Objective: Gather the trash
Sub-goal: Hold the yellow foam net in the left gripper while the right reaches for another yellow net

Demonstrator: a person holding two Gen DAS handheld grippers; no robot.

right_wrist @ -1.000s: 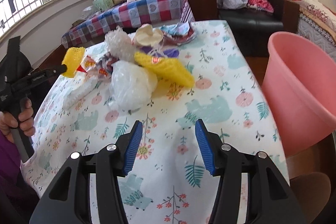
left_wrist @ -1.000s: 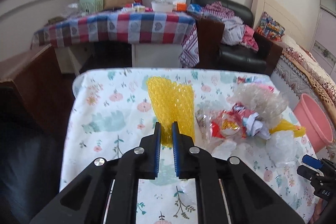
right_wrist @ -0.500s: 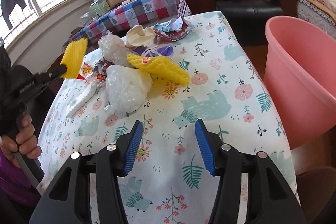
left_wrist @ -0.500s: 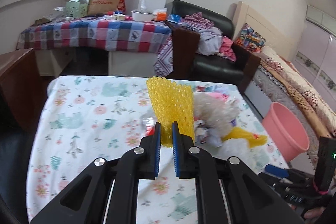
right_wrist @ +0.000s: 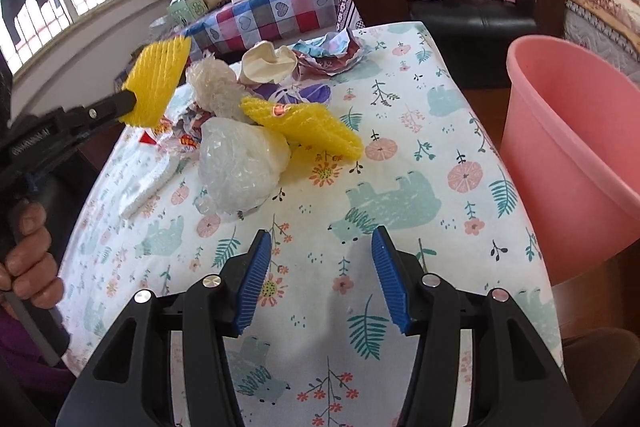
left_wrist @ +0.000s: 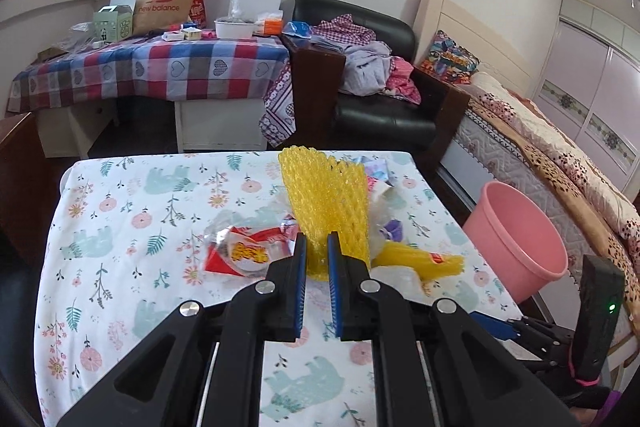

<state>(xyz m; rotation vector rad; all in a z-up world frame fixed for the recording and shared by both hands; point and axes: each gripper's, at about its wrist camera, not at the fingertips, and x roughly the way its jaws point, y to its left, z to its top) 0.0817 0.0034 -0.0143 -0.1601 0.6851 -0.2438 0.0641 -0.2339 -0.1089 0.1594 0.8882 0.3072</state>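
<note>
My left gripper (left_wrist: 317, 247) is shut on a yellow foam net (left_wrist: 326, 203) and holds it in the air above the floral tablecloth (left_wrist: 120, 239); it also shows in the right wrist view (right_wrist: 158, 87). A trash pile lies on the table: a second yellow foam net (right_wrist: 304, 125), a clear plastic bag (right_wrist: 240, 163), a red snack wrapper (left_wrist: 240, 255) and crumpled paper (right_wrist: 268, 63). My right gripper (right_wrist: 320, 271) is open and empty, low over the near table. A pink bucket (right_wrist: 576, 155) stands beside the table on the right; it also shows in the left wrist view (left_wrist: 516, 239).
A checked-cloth table (left_wrist: 152, 67) with a paper bag stands behind. A black armchair (left_wrist: 380, 99) with clothes and a bed (left_wrist: 560, 155) are at the back right. A dark wooden cabinet (left_wrist: 16, 163) is left of the table.
My left gripper has lifted the yellow foam net off the table and swung to the right, towards the pink bucket. My right gripper has stayed open and shifted a little.
</note>
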